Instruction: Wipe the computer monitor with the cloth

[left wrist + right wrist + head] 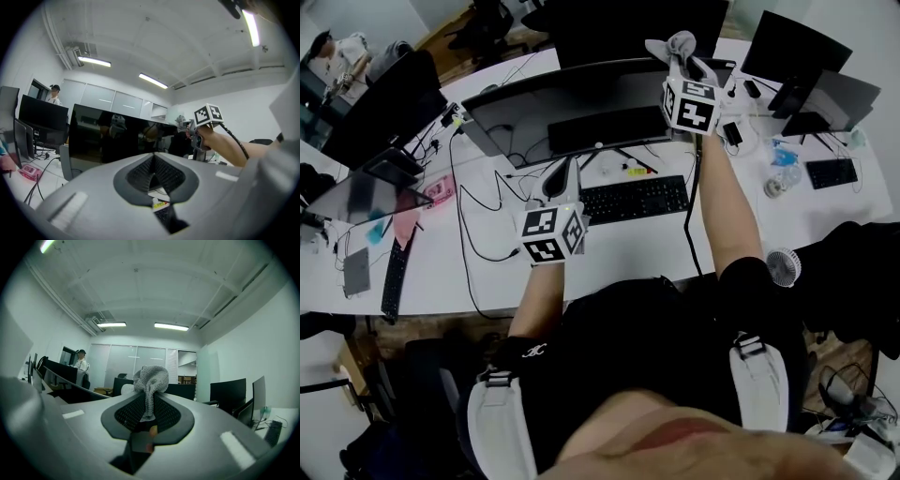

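Cloth: a grey knitted cloth (151,379) is clamped between the jaws of the right gripper (149,405). A bunched wad stands out above the jaw tips and a narrow tail is pinched between the pads.
Cloth, head view: the cloth (679,44) is seen over the top edge of the monitor (581,94), near its right end. Whether it touches the monitor cannot be told.
Monitor: a wide, curved, dark screen is stood on the white desk (487,281). Its top edge and back are shown in the head view. Its face (117,136), dark and full of reflections, is seen only in the left gripper view.
Right gripper: it is raised at arm's length in the head view (682,62), with its marker cube below the cloth. In the left gripper view it (187,125) is seen from the side, just past the screen's right edge.
Left gripper: the jaws are closed on each other at their tips with nothing between them (153,161). In the head view it (563,174) is held lower, in front of the monitor's middle and above the keyboard (635,199).
Desk: a black keyboard lies in front of the monitor's stand. A second keyboard (832,172) lies to the right, near further monitors. A small white fan (783,266) lies at the desk's near right edge.
Room: a person (80,361) is seen well away behind another screen. Ceiling strip lights (171,326) are shown in the gripper views only.
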